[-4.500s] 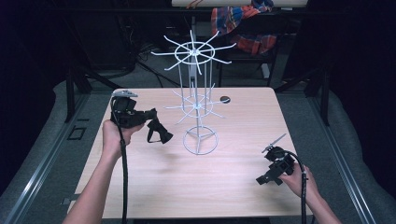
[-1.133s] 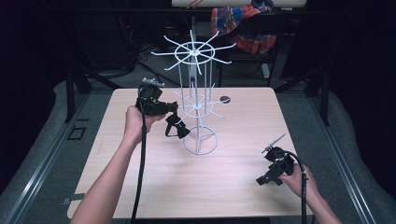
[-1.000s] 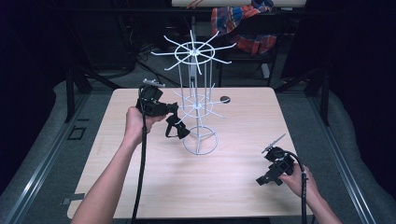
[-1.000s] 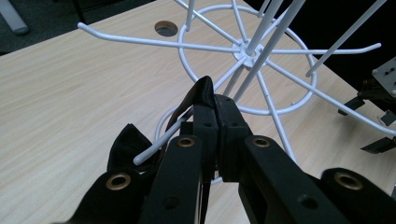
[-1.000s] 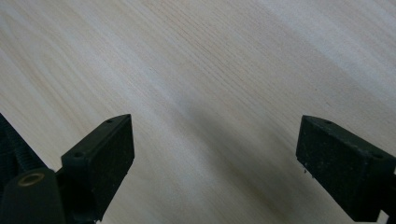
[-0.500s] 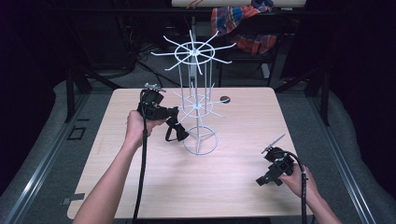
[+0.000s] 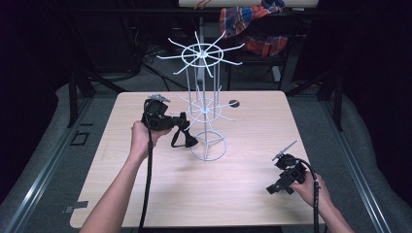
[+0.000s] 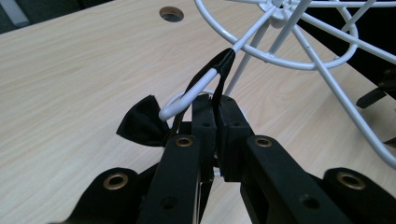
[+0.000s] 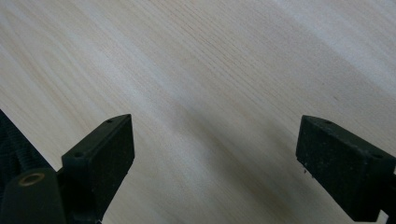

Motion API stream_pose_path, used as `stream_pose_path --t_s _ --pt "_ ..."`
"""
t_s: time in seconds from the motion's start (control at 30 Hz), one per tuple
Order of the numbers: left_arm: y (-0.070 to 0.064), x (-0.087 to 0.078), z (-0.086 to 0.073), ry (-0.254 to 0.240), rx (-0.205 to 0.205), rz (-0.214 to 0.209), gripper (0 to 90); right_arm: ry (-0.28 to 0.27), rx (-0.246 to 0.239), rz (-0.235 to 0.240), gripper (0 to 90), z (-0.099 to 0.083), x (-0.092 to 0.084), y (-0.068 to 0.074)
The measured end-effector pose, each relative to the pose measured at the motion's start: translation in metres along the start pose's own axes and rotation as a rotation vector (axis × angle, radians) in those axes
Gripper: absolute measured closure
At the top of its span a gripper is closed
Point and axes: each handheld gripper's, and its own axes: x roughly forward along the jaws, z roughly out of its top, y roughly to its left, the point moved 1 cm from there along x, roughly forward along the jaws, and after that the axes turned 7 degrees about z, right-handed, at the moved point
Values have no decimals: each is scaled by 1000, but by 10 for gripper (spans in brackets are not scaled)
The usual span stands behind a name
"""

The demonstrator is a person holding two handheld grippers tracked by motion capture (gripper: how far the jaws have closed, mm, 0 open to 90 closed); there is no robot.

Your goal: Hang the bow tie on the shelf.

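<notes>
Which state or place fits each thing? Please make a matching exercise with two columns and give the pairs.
1. left hand-held gripper
2. right hand-held gripper
3. black strap
4. round hole in the table

A. looped over a white rack arm
B. open, above bare wood
C. shut on the black strap
D. behind the white wire rack

Pairs: 1-C, 2-B, 3-A, 4-D
</notes>
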Motion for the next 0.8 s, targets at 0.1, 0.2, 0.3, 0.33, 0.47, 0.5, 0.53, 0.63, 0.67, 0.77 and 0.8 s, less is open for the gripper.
stream_pose_path --t_s 0.1,0.2,0.3,0.33,0.47,0.5,0.53,0.63,0.67,0.77,0.8 --pt "0 1 -2 -6 -4 0 874 13 -2 -9 114 0 0 -1" --pt "-2 4 -4 -20 2 16 874 -11 15 -1 114 -1 2 -1" --pt "-5 5 -8 -50 31 57 874 2 8 -13 114 -1 1 -1" --pt "-6 6 -9 -60 36 64 874 2 8 -13 114 -1 1 -1" --pt "-6 6 -12 -79 43 64 874 3 12 -8 114 -1 2 -1" --pt "-6 7 -13 -88 41 68 874 10 8 -8 114 -1 1 -1" --pt "-6 7 -14 -91 39 75 874 10 8 -8 114 -1 1 -1" --pt "-5 8 -16 -108 40 82 873 19 5 -15 114 0 1 -2" --pt "-5 8 -16 -113 39 87 873 19 6 -8 114 0 2 -2" --pt "-4 9 -16 -114 36 81 874 -2 24 -16 114 -1 4 -1" --pt "-5 10 -16 -117 40 87 873 4 20 -13 114 -1 3 -2"
